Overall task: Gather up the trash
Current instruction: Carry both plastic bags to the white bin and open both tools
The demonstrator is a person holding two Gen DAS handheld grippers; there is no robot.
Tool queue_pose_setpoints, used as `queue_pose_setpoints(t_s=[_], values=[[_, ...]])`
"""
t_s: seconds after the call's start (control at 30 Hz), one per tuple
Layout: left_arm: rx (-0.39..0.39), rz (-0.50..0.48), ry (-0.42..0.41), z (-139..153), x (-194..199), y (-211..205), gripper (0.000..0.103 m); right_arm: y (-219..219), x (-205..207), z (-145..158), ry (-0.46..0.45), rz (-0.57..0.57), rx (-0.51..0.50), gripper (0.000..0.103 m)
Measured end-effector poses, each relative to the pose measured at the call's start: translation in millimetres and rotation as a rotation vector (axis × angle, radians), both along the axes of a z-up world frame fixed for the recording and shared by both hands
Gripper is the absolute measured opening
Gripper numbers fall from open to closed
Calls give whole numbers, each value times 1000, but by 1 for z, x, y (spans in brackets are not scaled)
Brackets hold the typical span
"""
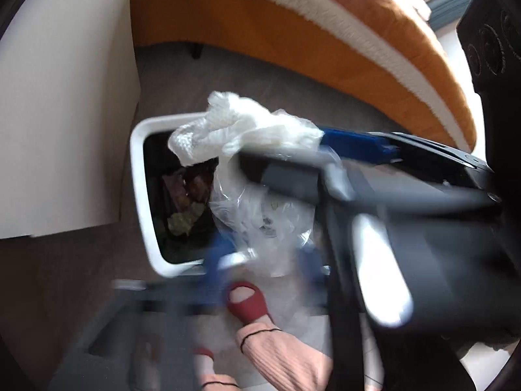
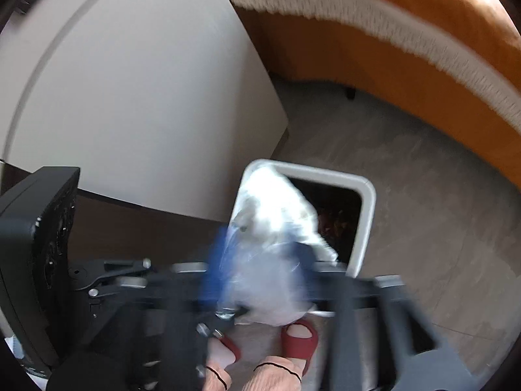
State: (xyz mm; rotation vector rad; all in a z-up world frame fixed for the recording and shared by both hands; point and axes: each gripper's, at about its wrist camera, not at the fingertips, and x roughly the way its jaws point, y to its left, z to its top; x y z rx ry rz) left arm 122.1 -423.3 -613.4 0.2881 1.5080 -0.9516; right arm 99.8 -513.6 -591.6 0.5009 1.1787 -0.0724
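A white-rimmed trash bin (image 1: 140,176) stands on the grey-brown floor (image 1: 228,78), lined in black, and its open mouth shows dark reddish wrappers and a pale green scrap (image 1: 182,220) lying at the bottom. Over the near edge of that opening hangs the trash being collected: a crumpled white tissue wad (image 1: 237,127) bunched together with a clear plastic bag (image 1: 260,215) that sags below it. In the left wrist view, the right gripper (image 1: 338,150) reaches in from the right, its blue fingers (image 1: 355,141) touching the far side of the bundle, while the left gripper's (image 1: 260,260) own blue fingers are a smear at either side of the plastic bag; the fingers look pressed against the bundle, but the blur is too heavy to tell how far either pair is closed. In the right wrist view, the same white and clear bundle (image 2: 276,228) sits between the right gripper's (image 2: 260,270) smeared blue fingers (image 2: 215,260), directly over the bin's near-left corner (image 2: 250,172). Below the grippers, the person's feet in red open-toed slippers (image 2: 298,342) and pink ribbed trouser cuffs (image 1: 280,355) stand just near of the bin. A white cabinet panel (image 2: 136,97) rises on the left of the bin, and an orange sofa with a cream fleece trim (image 1: 325,32) curves across the far side.
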Motion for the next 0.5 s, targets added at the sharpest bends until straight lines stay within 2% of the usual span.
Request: queue_pose_setpoints(t_s=[0.03, 0.1, 0.2, 0.37, 0.5], values=[[25, 29, -23, -11, 4, 3, 98, -2, 0, -12, 8, 3, -41, 96], [34, 46, 13, -27, 11, 7, 98, -4, -1, -27, 34, 24, -9, 98], [59, 60, 9, -42, 16, 12, 98, -7, -3, -41, 51, 21, -16, 98], [81, 42, -9, -40, 16, 10, 98, -7, -1, -32, 44, 17, -37, 98], [70, 47, -18, -21, 22, 13, 98, -6, 4, -12, 28, 12, -51, 98]])
